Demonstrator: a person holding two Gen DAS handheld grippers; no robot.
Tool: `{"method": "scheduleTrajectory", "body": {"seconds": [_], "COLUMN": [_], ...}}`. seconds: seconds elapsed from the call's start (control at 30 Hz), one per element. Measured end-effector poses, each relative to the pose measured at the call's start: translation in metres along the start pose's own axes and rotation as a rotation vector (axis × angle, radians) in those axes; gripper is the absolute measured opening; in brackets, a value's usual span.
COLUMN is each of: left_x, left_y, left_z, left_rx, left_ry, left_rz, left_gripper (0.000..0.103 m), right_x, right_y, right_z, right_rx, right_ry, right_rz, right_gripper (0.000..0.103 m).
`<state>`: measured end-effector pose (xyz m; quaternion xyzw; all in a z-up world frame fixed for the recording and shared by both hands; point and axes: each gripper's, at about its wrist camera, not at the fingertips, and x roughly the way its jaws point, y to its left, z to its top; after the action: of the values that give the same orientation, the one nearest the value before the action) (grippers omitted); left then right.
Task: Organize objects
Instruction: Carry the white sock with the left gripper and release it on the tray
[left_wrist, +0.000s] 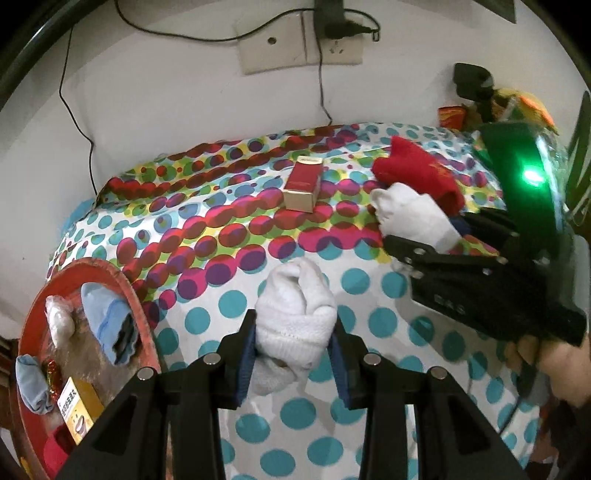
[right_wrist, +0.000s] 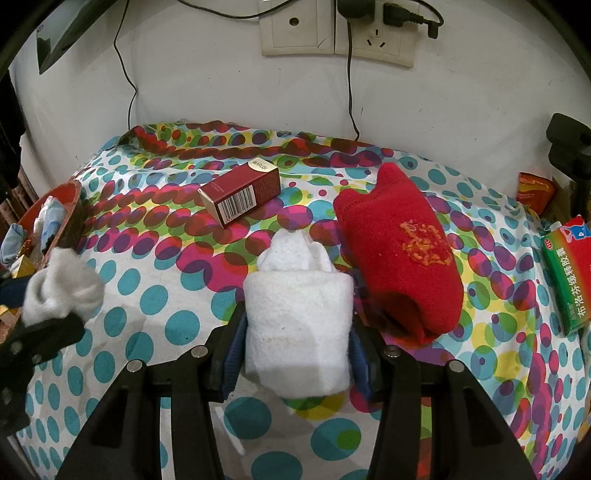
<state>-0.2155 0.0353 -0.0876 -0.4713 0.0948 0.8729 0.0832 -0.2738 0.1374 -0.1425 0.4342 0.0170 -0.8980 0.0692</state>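
Polka-dotted cloth covers the table against a white wall. Nearest, the left gripper (left_wrist: 293, 345) pinches a rolled white sock (left_wrist: 295, 314), and the right gripper (right_wrist: 295, 349) clamps a folded white sock bundle (right_wrist: 297, 325) mid-body. Both look light, soft and compressible, best squeezed across the middle. Left, a red round basket (left_wrist: 127, 288) is cut off. Farther lie a red embroidered sock (right_wrist: 402, 251) and a maroon carton (right_wrist: 242, 194). Right-edge items are unclear.

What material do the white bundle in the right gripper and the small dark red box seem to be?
White bundle: soft knitted or terry cloth, probably cotton; fuzzy, matte surface. Dark red box: printed cardboard with a slight sheen; sharp folded edges and a barcode.
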Motion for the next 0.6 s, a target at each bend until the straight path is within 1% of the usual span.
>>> {"method": "scheduleTrajectory", "body": {"seconds": [0.17, 0.27, 0.37, 0.43, 0.6], "left_x": [-0.016, -0.025, -0.032, -0.037, -0.048], "left_y": [-0.001, 0.002, 0.007, 0.013, 0.032], "left_z": [-0.004, -0.006, -0.008, -0.010, -0.014], "left_rx": [0.007, 0.010, 0.005, -0.001, -0.012], "left_ry": [-0.003, -0.012, -0.017, -0.018, -0.024], "left_rz": [-0.016, -0.009, -0.001, -0.009, 0.036], "left_gripper": [0.036, 0.036, 0.036, 0.036, 0.036], "right_x": [0.000, 0.000, 0.000, 0.000, 0.000], "right_y": [0.000, 0.000, 0.000, 0.000, 0.000], "right_z": [0.000, 0.000, 0.000, 0.000, 0.000], "right_rx": [-0.001, -0.001, -0.001, -0.001, -0.001], "right_ry": [0.000, 0.000, 0.000, 0.000, 0.000], "right_rz": [-0.001, -0.001, -0.001, 0.000, -0.001], "right_gripper": [0.047, 0.047, 0.047, 0.047, 0.047]}}
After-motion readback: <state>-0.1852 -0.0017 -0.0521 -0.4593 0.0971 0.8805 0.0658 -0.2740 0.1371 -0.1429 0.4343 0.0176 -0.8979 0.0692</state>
